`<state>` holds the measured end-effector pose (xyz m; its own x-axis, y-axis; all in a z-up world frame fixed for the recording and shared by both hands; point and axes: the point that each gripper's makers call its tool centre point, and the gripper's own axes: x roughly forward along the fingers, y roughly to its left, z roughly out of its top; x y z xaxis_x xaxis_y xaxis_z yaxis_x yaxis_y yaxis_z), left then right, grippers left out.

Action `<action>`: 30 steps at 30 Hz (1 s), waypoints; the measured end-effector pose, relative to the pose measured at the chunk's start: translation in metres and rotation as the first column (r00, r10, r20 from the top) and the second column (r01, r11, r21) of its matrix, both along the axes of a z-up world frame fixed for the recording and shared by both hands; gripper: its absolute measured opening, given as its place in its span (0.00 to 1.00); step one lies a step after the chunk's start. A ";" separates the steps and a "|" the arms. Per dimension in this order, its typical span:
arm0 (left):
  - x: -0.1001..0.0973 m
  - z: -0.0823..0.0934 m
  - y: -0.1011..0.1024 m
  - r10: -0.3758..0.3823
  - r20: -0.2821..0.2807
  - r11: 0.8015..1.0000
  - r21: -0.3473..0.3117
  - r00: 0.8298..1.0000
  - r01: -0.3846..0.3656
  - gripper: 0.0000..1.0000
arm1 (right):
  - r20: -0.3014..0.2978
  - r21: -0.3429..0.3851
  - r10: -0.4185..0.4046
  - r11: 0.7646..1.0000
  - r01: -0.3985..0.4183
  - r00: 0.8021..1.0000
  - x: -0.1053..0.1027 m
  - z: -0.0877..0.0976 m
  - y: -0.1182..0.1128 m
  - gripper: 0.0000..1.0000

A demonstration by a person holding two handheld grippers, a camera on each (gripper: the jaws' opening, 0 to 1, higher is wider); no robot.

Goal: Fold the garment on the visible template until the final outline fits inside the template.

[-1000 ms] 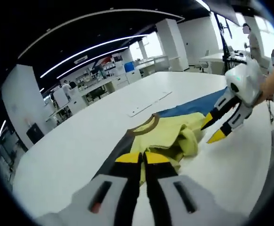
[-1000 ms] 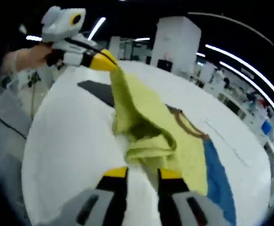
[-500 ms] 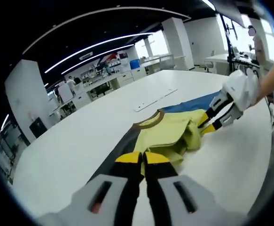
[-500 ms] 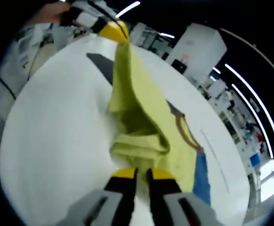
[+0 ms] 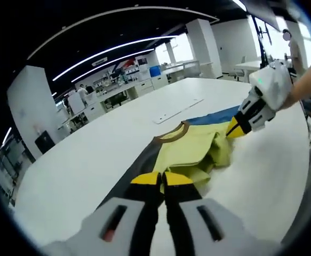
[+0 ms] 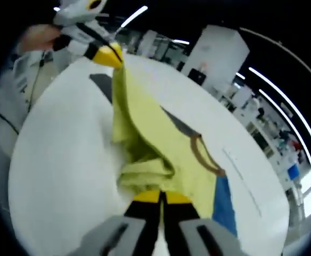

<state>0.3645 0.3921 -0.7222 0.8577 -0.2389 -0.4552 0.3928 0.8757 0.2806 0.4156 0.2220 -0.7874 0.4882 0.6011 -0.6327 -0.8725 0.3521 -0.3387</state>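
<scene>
Yellow garment [image 5: 195,154] lies half bunched on a big white table [image 5: 91,160], with a brown-trimmed neck opening [image 5: 172,136] facing away from the camera in the left gripper view. Under it runs the template: a dark grey strip [image 5: 139,168] on the near side and a blue strip [image 5: 214,116] past the collar. Left gripper [image 5: 162,178] has its yellow-tipped jaws pressed together, pinching the near edge of the garment right at the tips; fabric spreads out directly ahead of the jaws. Right gripper [image 5: 235,129] comes in from the right of that view, held by a person's hand, tips closed on the far bunched side of the cloth. In the right gripper view the right gripper [image 6: 162,197] also sits with jaws together, gripping a folded yellow lump just above the tips. From there the garment [image 6: 144,138] stretches up and away as a raised ridge to the left gripper [image 6: 108,55], which holds its other end above the table [image 6: 54,154]. Brown collar [image 6: 206,157] lies to the right of the ridge, blue template strip [image 6: 223,205] beside it, dark grey strip [image 6: 103,85] showing past the far end. A flat white strip [image 5: 174,111] lies on the table beyond the garment, well apart from it. Background is an open lab with white pillars and ceiling light strips.
</scene>
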 end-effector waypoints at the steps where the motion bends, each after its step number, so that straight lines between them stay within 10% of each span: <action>1: 0.000 0.000 0.001 0.001 0.000 1.000 0.002 1.000 -0.001 0.00 | -0.016 0.039 -0.021 0.999 0.022 1.000 0.004 0.009 0.001 0.00; 11: 0.001 -0.004 0.006 0.016 -0.010 1.000 0.006 1.000 -0.016 0.00 | -0.134 0.119 -0.117 0.984 0.133 0.984 0.056 0.014 0.004 0.00; 30: -0.001 -0.013 0.009 0.023 -0.035 1.000 0.006 0.999 -0.022 0.00 | -0.161 0.093 -0.118 0.987 0.134 0.980 0.054 -0.003 0.003 0.00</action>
<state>0.3635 0.4015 -0.7357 0.8466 -0.2168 -0.4861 0.3826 0.8828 0.2725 0.4698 0.2255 -0.7904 0.4653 0.6066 -0.6446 -0.8577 0.4888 -0.1591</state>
